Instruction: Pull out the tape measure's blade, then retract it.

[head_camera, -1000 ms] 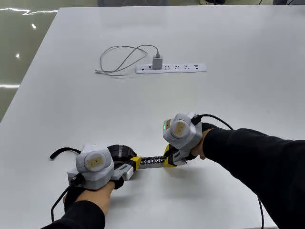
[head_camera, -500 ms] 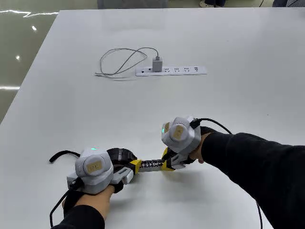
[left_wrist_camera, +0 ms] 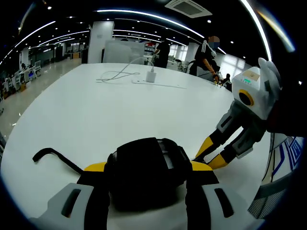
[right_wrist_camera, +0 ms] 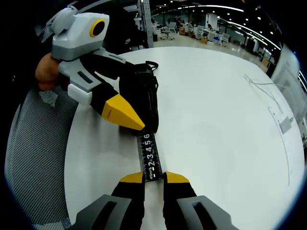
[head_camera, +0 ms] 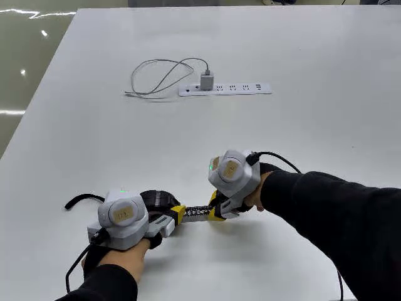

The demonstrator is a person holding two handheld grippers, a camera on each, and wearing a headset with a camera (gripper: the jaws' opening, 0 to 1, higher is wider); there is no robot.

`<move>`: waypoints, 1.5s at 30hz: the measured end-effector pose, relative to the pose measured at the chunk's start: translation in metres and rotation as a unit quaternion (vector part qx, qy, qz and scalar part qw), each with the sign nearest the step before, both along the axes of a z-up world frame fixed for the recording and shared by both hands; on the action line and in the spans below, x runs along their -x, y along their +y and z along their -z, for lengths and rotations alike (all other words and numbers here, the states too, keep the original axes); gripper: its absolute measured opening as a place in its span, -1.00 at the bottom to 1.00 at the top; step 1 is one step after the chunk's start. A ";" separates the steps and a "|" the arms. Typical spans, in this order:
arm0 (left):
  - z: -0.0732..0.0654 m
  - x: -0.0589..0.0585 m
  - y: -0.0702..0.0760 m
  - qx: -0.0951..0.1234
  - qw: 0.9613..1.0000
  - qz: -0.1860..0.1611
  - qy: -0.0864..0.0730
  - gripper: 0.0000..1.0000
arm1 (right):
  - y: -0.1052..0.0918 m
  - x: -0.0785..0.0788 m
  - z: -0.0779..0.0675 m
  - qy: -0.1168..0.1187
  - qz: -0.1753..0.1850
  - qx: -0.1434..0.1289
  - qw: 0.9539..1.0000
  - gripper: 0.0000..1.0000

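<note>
Tape measure (head_camera: 158,200) lies on the desk (head_camera: 282,125) near its front edge — its black case clamped in the left tool (head_camera: 175,214). A short run of blade (head_camera: 199,212) reaches rightward to the right tool (head_camera: 216,213) — jaws pinched on its tip.

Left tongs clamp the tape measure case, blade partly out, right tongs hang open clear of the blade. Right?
No: the right gripper view shows the right tongs shut on the blade at its tip, not open. The left tongs do clamp the tape measure case, blade partly out.
</note>
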State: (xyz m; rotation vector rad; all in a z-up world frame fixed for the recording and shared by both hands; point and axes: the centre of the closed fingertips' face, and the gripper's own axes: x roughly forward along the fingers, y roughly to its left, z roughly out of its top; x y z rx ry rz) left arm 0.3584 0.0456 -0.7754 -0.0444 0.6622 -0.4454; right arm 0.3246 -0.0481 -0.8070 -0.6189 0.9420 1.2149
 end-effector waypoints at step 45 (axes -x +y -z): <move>0.000 0.000 0.000 0.001 1.000 0.002 0.002 0.20 | 0.022 -0.002 0.000 -0.005 -0.007 -0.008 1.000 -0.79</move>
